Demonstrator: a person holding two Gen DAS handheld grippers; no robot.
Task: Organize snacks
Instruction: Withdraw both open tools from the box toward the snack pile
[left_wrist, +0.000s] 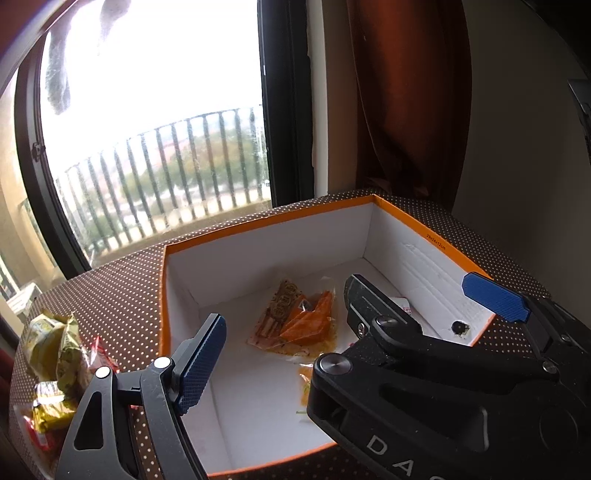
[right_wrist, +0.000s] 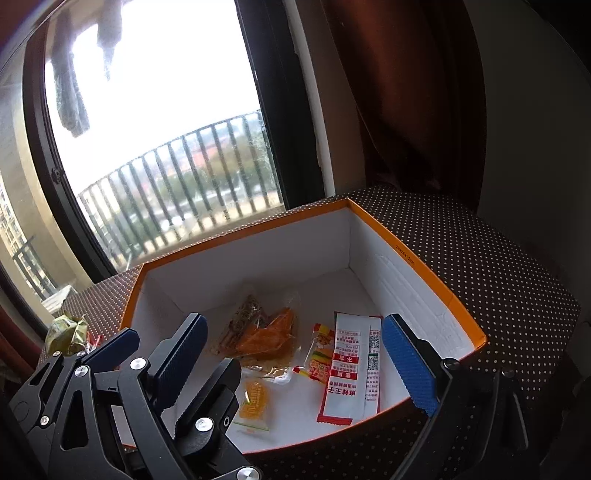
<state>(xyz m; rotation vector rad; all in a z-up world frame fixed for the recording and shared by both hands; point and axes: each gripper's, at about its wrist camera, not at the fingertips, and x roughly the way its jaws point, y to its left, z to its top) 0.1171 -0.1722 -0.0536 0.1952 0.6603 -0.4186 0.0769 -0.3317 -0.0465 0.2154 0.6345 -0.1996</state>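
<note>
A white box with an orange rim (left_wrist: 258, 221) (right_wrist: 417, 258) holds the snacks. A clear packet of orange-brown food (left_wrist: 299, 321) (right_wrist: 258, 332) lies mid-floor. Beside it are two long white-and-red sachets (right_wrist: 351, 369), a small yellow-red packet (right_wrist: 321, 354) and an orange candy (right_wrist: 255, 400). Both grippers hover over the box's near side, interleaved. My left gripper (left_wrist: 295, 347) (right_wrist: 173, 354) is open and holds nothing; its right finger is hidden behind the other tool in the left wrist view. My right gripper (right_wrist: 294, 343) (left_wrist: 424, 291) is open wide, with nothing between its pads.
Green-yellow and red snack packets (left_wrist: 55, 350) (right_wrist: 66, 332) lie on the brown dotted tablecloth (left_wrist: 122, 288) (right_wrist: 498, 277) left of the box. A window with balcony railing is behind, a dark red curtain (right_wrist: 406, 110) to the right.
</note>
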